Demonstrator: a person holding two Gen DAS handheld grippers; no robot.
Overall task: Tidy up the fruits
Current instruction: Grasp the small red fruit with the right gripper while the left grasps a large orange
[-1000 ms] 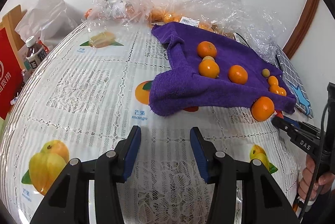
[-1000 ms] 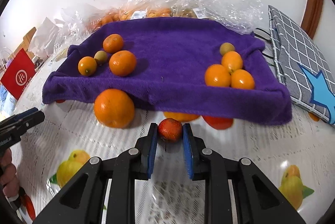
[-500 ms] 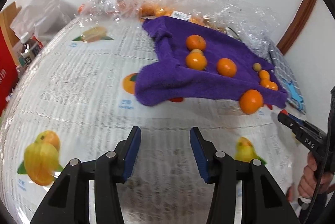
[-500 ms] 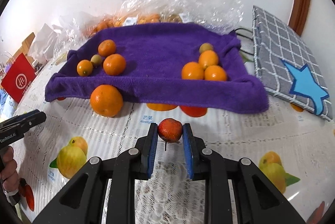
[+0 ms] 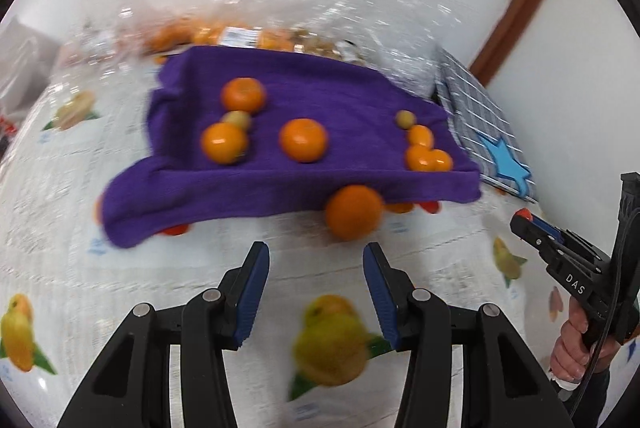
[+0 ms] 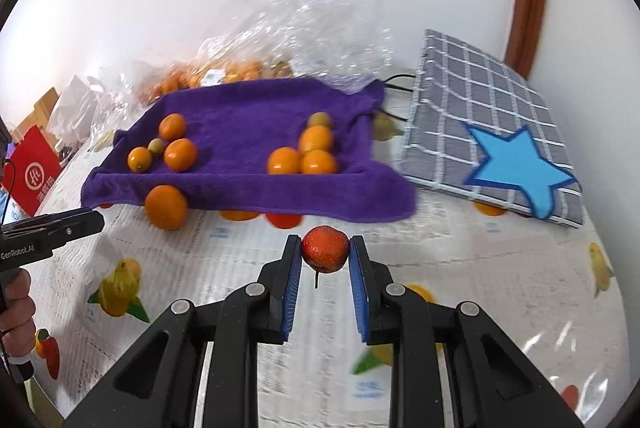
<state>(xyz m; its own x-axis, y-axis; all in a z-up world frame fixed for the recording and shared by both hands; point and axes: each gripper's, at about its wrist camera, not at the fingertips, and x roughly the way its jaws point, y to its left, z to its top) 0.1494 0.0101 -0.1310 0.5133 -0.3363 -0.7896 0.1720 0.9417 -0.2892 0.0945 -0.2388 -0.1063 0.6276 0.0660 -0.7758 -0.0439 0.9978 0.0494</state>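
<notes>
The right gripper [image 6: 325,260] is clamped on a small red fruit [image 6: 325,254], round with a rough, speckled skin and a thin dark stem hanging below, held clear above the tablecloth [image 6: 460,248], a glossy plastic sheet with a lace pattern and printed mangoes. The left gripper [image 5: 316,262] holds nothing; its ribbed blue pads [image 5: 252,298] are apart and widening over bare cloth. Beyond both lies a plush purple towel [image 6: 256,116] with soft, rolled edges. On it sit two clusters of smooth orange citrus: one group [image 6: 172,148] toward the left, another [image 6: 308,156] toward the right, each with a small, duller yellowish fruit. A larger orange [image 6: 166,207] rests on the tablecloth, touching the towel's front edge. Crinkled clear plastic bags [image 6: 308,24] stand behind the towel, and a grey checked fabric pad [image 6: 480,100] bearing a blue star lies just beside it.
</notes>
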